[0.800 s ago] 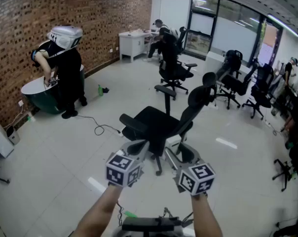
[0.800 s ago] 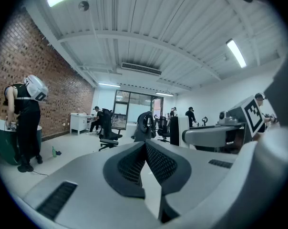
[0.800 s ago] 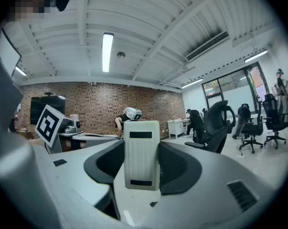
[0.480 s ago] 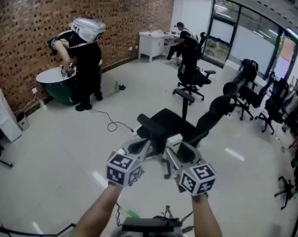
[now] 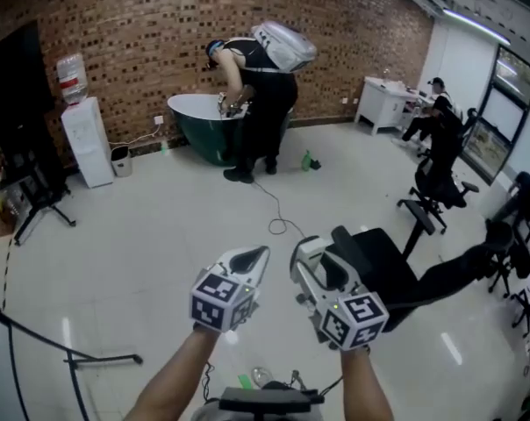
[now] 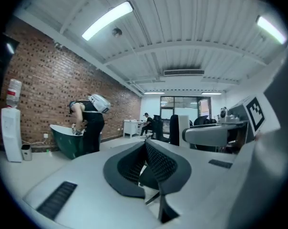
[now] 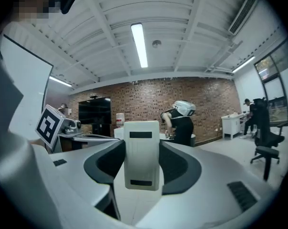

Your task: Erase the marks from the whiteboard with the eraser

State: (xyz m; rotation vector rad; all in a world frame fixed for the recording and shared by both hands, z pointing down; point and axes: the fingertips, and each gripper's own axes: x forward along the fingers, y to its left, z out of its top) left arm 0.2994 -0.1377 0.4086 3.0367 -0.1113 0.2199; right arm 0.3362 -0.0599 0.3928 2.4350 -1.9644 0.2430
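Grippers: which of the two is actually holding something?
The right gripper, clamped on a white eraser; the left gripper has its jaws closed on nothing.

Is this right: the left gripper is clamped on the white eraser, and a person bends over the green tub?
No. The right gripper view shows the white eraser clamped in the right gripper; the left gripper is shut on nothing. A person does bend over the green tub.

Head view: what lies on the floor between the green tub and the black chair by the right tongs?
In the head view, a thin black cable loops over the floor between tub and chair; the rest of that stretch looks bare.
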